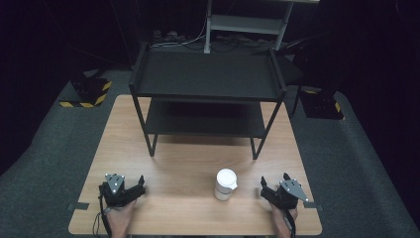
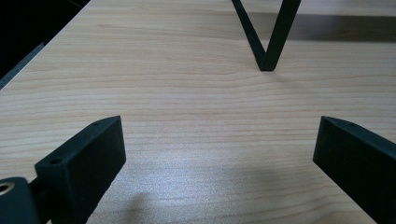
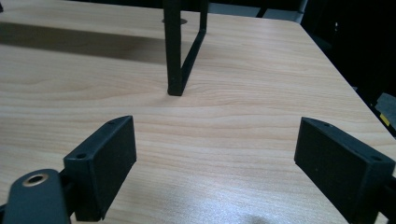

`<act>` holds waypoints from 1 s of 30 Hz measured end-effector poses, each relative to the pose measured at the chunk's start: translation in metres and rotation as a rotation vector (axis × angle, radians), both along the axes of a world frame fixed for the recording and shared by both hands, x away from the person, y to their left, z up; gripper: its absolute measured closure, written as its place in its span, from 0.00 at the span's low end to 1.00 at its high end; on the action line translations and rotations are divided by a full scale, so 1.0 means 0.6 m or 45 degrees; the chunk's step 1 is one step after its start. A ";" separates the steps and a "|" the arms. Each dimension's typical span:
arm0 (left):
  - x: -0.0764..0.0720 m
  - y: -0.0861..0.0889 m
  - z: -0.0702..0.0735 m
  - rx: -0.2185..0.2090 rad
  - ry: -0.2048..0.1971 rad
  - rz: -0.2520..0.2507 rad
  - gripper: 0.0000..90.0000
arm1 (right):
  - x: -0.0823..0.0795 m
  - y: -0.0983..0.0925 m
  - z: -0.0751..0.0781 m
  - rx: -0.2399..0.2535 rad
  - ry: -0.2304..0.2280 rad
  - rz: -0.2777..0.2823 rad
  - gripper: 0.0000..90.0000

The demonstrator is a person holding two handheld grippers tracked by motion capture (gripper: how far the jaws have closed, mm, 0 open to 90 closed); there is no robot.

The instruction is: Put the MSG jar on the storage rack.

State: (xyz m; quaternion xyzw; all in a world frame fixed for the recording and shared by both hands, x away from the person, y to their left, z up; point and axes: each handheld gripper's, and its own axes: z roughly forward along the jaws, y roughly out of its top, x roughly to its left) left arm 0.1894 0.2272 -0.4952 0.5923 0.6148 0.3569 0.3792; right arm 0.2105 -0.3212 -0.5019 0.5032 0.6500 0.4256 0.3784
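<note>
High view: a white cup point(image 1: 226, 184) stands on the wooden surface point(image 1: 188, 168) between both grippers, before the black rack point(image 1: 207, 99). Left gripper point(image 2: 219, 154) view: fingers spread wide over bare wood (empty, seemingly waiting). Right gripper point(image 3: 217, 161) view: fingers likewise apart, a rack leg point(image 3: 173, 51) ahead.

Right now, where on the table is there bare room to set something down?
Bare wood lies between the left hand-held gripper and the white cup, and in the strip between the cup and the black shelf rack. It is tightest between the cup and the right hand-held gripper, and under the rack.
</note>
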 end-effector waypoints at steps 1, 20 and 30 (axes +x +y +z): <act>0.002 -0.001 0.000 0.001 0.003 0.002 0.03 | 0.002 -0.002 0.001 -0.008 0.007 0.013 0.12; 0.000 -0.001 0.000 0.004 -0.002 -0.004 0.03 | -0.019 -0.040 -0.007 0.105 -0.041 0.203 0.10; 0.000 0.000 0.000 0.003 -0.003 -0.009 0.03 | -0.061 -0.016 0.008 0.092 -0.050 0.595 0.09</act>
